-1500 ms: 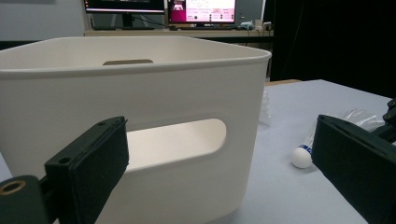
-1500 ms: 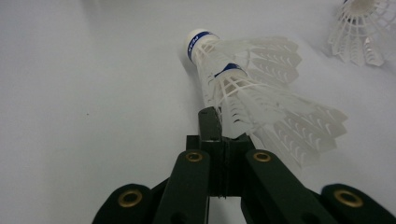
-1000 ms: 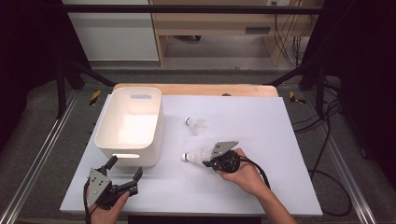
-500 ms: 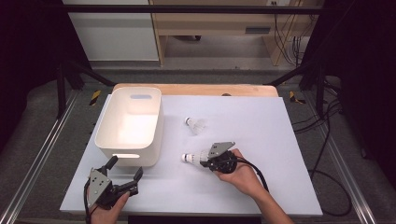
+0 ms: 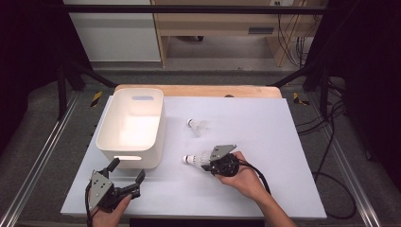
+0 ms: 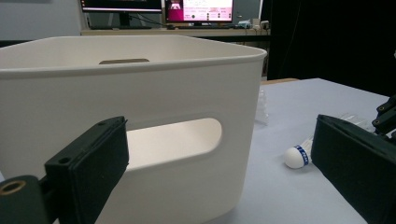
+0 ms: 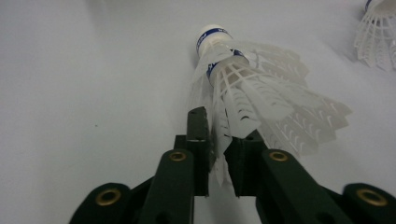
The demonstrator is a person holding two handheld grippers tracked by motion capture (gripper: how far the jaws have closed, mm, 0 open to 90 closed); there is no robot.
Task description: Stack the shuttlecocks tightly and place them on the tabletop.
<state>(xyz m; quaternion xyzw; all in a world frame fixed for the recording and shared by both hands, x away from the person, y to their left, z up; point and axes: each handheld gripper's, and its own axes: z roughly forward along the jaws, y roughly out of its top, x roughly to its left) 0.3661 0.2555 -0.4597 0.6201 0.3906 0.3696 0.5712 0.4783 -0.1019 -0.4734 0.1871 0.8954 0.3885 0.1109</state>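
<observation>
white plastic-skirted shuttlecocks: two; one (image 7: pixel 243 88) pinched by its skirt in my right claw (image 7: pixel 219 154), other (image 5: pixel 197 126) at 12 o'clock
my left claw (image 5: pixel 126 173): released, holding nothing
white plastic bin (image 5: pixel 113 142): one, at 10 o'clock of the pinched one

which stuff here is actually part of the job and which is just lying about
In the job:
- right tongs, shut on the skirt of the near shuttlecock
- far shuttlecock, lying on the table
- white bin, the likely place for them
- left tongs, open beside the bin

Lying about:
- monitors behind
- cables on the floor
</observation>
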